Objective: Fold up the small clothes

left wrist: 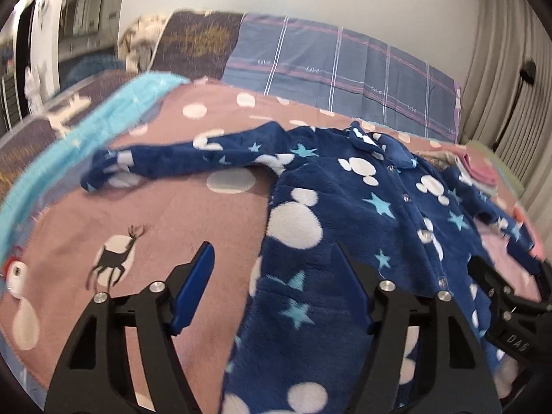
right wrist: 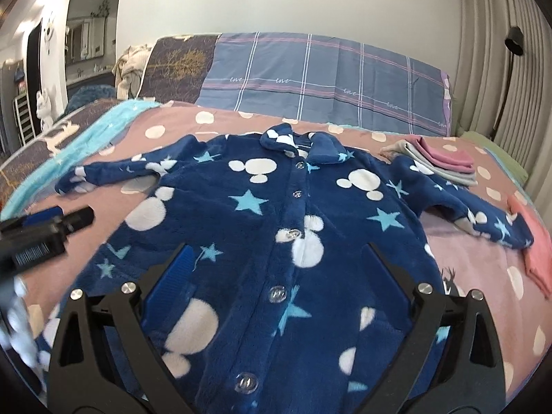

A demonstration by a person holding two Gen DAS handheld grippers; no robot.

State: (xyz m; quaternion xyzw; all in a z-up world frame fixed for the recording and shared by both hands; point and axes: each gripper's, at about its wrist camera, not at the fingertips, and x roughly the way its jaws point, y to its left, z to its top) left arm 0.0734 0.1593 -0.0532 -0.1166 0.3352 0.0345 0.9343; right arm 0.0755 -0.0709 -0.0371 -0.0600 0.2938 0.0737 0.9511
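Observation:
A dark blue fleece baby onesie (right wrist: pixel 276 227) with white mouse heads and light blue stars lies spread flat, buttoned front up, on the pink dotted blanket (right wrist: pixel 483 262). It also shows in the left wrist view (left wrist: pixel 345 241), its left sleeve (left wrist: pixel 165 162) stretched out sideways. My left gripper (left wrist: pixel 272 258) is open and empty over the onesie's left edge. My right gripper (right wrist: pixel 279 252) is open and empty above the onesie's middle. The left gripper shows at the left edge of the right wrist view (right wrist: pixel 45 231), and the right gripper at the right edge of the left wrist view (left wrist: pixel 507 286).
A stack of folded pink and grey clothes (right wrist: pixel 438 162) lies by the onesie's right sleeve. A coral cloth (right wrist: pixel 534 252) lies at the right. A plaid pillow (right wrist: pixel 327 79) and a turquoise blanket edge (right wrist: pixel 86 141) border the bed. Curtains (right wrist: pixel 500 51) hang at the right.

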